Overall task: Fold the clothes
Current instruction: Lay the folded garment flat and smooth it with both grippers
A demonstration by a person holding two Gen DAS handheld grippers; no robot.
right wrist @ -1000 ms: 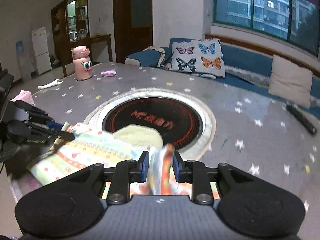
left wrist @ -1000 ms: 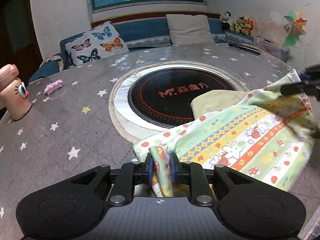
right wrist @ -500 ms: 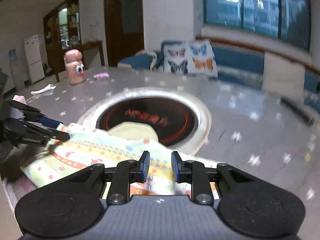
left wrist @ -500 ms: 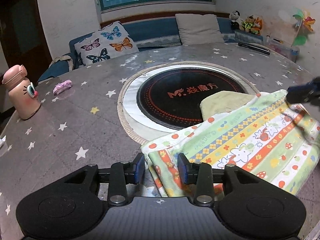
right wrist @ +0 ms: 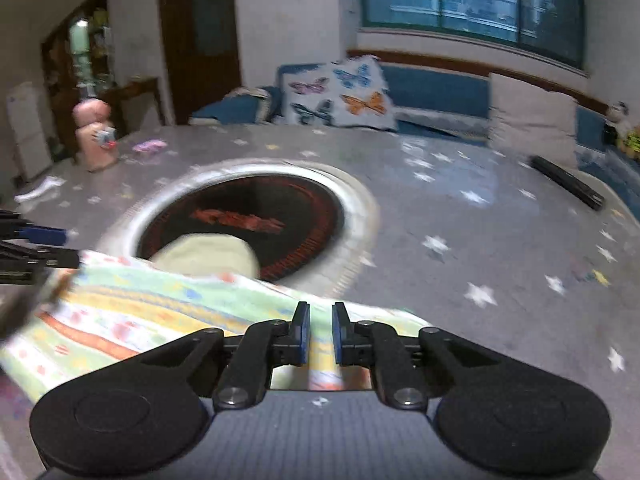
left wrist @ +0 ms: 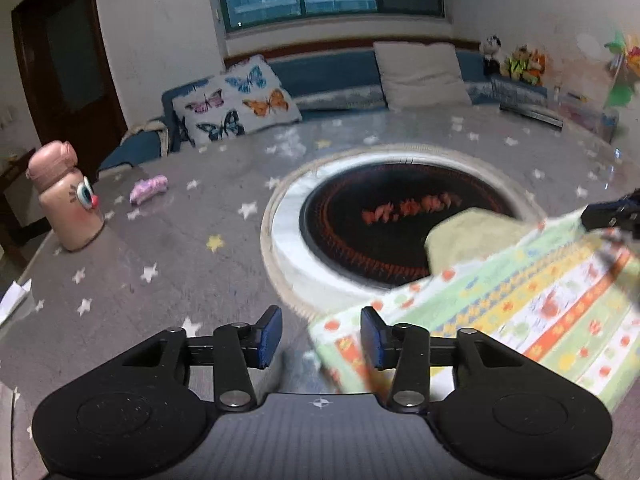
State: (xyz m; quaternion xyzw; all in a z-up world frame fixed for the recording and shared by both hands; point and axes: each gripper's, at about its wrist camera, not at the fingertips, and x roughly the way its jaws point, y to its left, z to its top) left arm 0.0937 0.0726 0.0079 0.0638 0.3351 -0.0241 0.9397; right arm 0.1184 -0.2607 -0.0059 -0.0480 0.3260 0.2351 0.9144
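A cloth [left wrist: 520,292] printed with green, yellow and orange stripes lies spread on the star-patterned table [left wrist: 180,248], partly over a plain pale yellow piece [left wrist: 468,236]. My left gripper [left wrist: 320,320] is open. The cloth's near corner lies by its right pad, not pinched. In the right wrist view the same cloth [right wrist: 160,308] lies flat under my right gripper [right wrist: 321,312]. Its jaws are closing to a narrow gap, with cloth showing through the gap but nothing gripped. The left gripper's fingers [right wrist: 36,240] show at that view's left edge, by the cloth's far corner.
A round black hob [left wrist: 400,220] with a white rim sits in the table's middle. A pink bottle [left wrist: 68,200], a small pink item [left wrist: 148,190] and white paper [left wrist: 14,296] lie at the left. A black bar [right wrist: 568,180] lies far right. A cushioned bench stands behind.
Both grippers let go of the bunched cloth corners they held. The left opened wide and stayed so; the right opened, then narrowed again. The cloth now lies flat.
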